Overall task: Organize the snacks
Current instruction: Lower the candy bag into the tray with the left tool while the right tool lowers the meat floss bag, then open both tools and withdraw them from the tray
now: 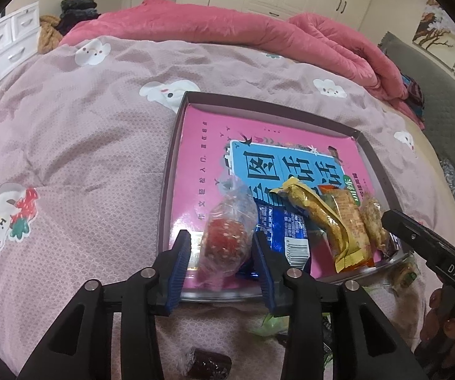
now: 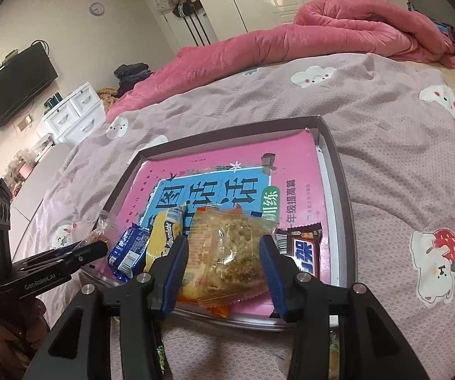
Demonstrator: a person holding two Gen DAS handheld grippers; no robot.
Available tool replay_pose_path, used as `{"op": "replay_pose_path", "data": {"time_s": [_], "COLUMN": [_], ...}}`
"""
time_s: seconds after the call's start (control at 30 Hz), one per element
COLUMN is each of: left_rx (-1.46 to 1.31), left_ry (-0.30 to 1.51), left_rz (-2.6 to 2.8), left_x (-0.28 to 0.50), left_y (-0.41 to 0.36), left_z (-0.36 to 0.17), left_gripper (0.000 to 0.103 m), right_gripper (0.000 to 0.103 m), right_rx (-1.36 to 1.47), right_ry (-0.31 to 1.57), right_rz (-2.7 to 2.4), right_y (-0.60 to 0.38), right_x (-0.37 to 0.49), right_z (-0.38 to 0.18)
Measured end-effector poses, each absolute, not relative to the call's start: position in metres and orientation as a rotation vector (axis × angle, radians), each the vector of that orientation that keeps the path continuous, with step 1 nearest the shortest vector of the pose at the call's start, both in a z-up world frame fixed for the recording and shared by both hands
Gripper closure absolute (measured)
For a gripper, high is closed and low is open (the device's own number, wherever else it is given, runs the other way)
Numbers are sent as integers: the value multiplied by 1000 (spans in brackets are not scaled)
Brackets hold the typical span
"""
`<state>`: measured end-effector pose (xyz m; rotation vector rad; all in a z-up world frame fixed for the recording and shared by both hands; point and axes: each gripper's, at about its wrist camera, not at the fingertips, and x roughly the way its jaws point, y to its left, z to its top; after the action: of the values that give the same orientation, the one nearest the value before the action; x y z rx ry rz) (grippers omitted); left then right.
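OK, status:
left gripper: spread, pads flanking red candy bag, not pinching
right gripper: spread around clear crumbly snack pack
snacks: lying at tray near edge

Both wrist cameras look steeply down from close above the tray's near edge. They share the tray and bed beyond.

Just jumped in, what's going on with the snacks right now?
A person holds two grippers over a tray on the bed. The left gripper straddles a red candy bag, the right gripper a clear cracker pack. Both sit in the tray beside other snacks; neither looks firmly pinched.
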<state>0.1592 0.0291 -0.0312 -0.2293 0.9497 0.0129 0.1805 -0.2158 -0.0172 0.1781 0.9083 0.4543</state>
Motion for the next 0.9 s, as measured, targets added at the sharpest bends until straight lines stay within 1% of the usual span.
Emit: {"op": "replay_pose_path", "data": {"time_s": [0.13,0.27,0.43,0.57,0.67,0.77,0.87,0.9], "left_rx": [-224,-226,-227,-231,-232,-237,-246,-247], "left_ry": [947,943,937,932,924,919,912,906], "left_rz": [17,16,17,15,16,17,17,17], "left_x": [157,156,152,150,148,146,144,143], "left_y": [29,30,31,32,33,34,36,37], "left_z": [-29,-26,-22,-19,-16,-13,-9,-7], "left_gripper": [59,53,51,46,45,44,37,36], "right_gripper": [55,54,52,51,48,47,45,45], "right_rx": [176,176,174,172,164,168,178,181], "right_ry": [906,898,891,880,867,851,835,833], "right_rz": [455,454,452,451,446,446,443,443], "right_y": [-216,-216,-217,-218,-219,-222,-225,-226], "right_x": [180,178,178,176,174,173,172,172], "right_z": [-17,-15,-13,-10,-7,-3,0,1]}}
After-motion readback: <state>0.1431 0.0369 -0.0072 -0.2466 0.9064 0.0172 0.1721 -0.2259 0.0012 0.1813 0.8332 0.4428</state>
